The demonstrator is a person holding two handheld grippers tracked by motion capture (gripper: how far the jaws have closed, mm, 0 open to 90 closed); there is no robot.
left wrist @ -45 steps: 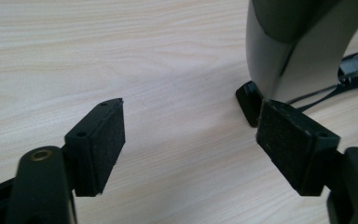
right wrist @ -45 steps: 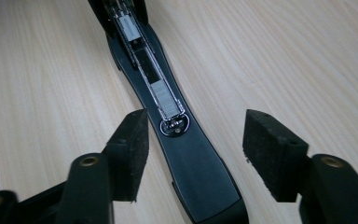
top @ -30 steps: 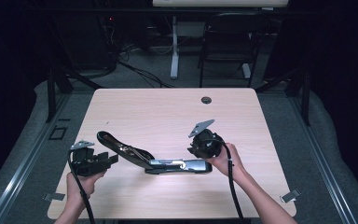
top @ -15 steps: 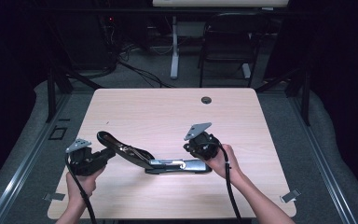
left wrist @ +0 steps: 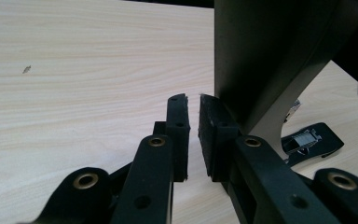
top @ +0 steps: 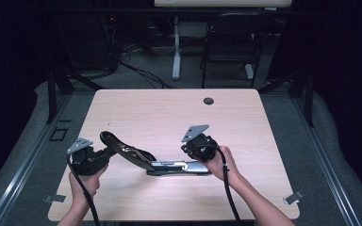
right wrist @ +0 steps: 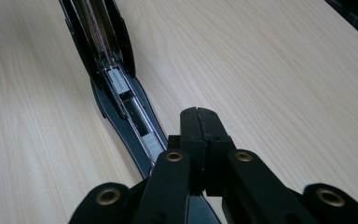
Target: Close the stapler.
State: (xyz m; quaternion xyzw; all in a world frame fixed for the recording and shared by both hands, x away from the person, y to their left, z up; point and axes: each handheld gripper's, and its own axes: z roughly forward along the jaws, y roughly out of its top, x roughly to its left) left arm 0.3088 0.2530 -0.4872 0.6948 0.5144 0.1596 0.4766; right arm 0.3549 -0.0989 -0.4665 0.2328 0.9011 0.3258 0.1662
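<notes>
A long black stapler [top: 179,167] lies spread open across the front of the wooden table [top: 169,117]. Its base is flat and its top arm [top: 122,149] slopes up to the left. My left gripper [top: 107,151] is at the raised end of that arm. In the left gripper view the jaws [left wrist: 193,100] have just been closing to a thin slit with nothing between them, and the dark arm [left wrist: 270,51] stands just outside the right one. My right gripper [top: 187,157] sits over the base's right end, shut and empty [right wrist: 198,114], beside the open staple channel [right wrist: 121,93].
A small round black grommet [top: 209,100] is set into the table near its far edge. Behind the table are a chair [top: 228,47] and a white desk leg [top: 176,52]. Bare wood stretches across the far half of the table.
Both hands have stayed almost in place. The left gripper has tipped slightly at the stapler's raised arm; the stapler lies spread open as before.
</notes>
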